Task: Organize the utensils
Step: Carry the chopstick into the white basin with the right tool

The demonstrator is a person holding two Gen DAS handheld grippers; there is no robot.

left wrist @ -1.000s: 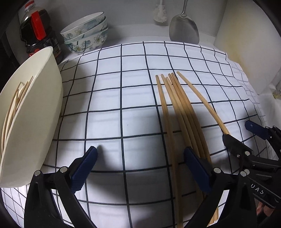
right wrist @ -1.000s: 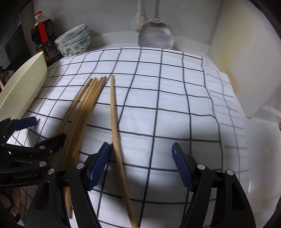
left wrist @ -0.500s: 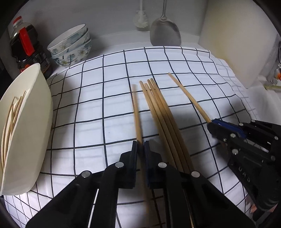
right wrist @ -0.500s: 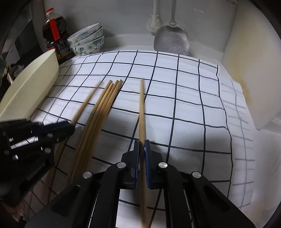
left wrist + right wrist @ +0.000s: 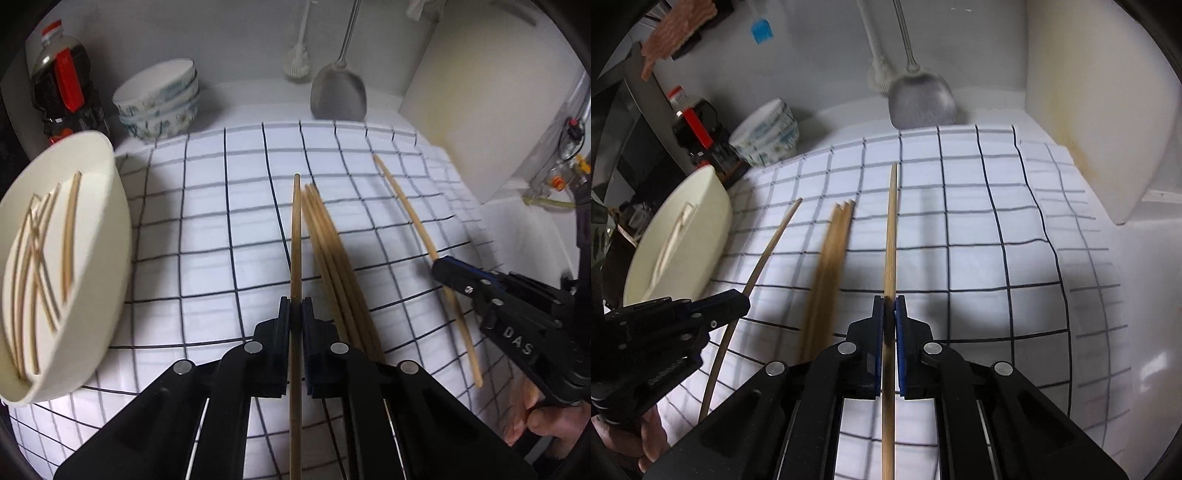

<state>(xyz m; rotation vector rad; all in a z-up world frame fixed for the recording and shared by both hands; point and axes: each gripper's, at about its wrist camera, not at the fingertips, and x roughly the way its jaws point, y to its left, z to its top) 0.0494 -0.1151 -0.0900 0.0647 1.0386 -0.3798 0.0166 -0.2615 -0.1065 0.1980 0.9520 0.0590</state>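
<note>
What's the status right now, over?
Left gripper shut on a chopstick; right gripper on another. Bundle on cloth. Cream holder unobstructed.

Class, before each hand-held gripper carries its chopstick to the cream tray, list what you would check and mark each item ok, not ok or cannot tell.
1. Left hand-held gripper shut on one chopstick: ok.
2. Right hand-held gripper shut on one chopstick: ok.
3. Neither drags the bundle on the cloth: ok.
4. Tray has room: ok.
5. Grip firm enough for carrying: cannot tell.
</note>
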